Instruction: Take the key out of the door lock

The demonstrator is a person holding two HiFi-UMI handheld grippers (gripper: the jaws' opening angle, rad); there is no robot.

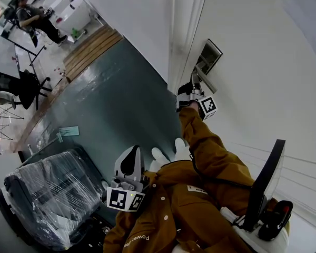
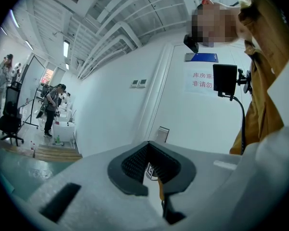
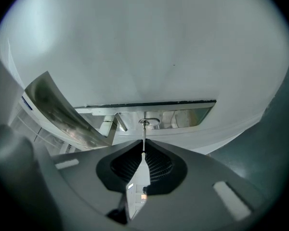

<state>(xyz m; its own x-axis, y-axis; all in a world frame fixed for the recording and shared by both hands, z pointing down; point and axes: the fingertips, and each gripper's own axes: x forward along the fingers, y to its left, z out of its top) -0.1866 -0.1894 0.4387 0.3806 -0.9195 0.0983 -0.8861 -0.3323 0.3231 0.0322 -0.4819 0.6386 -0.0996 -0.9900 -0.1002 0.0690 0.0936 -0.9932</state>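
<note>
The lever handle (image 3: pixel 62 112) juts out just beside the key (image 3: pixel 143 141), crowding one side of the right tool (image 3: pixel 143 154) (the other faces bare door (image 3: pixel 149 47)). Behind, the green floor (image 1: pixel 121 94) is open up to a plastic-wrapped chair (image 1: pixel 47 194).

Key (image 3: pixel 143 141): slim metal part, seen edge-on, tip in the round keyhole (image 3: pixel 145 123) of the door lock (image 3: pixel 183 117); shank runs straight out from the keyhole, outer end clamped between the closed jaws of the right gripper (image 3: pixel 143 154); door lock: polished rectangular metal plate, flush on the white door, beside the door's edge.
</note>
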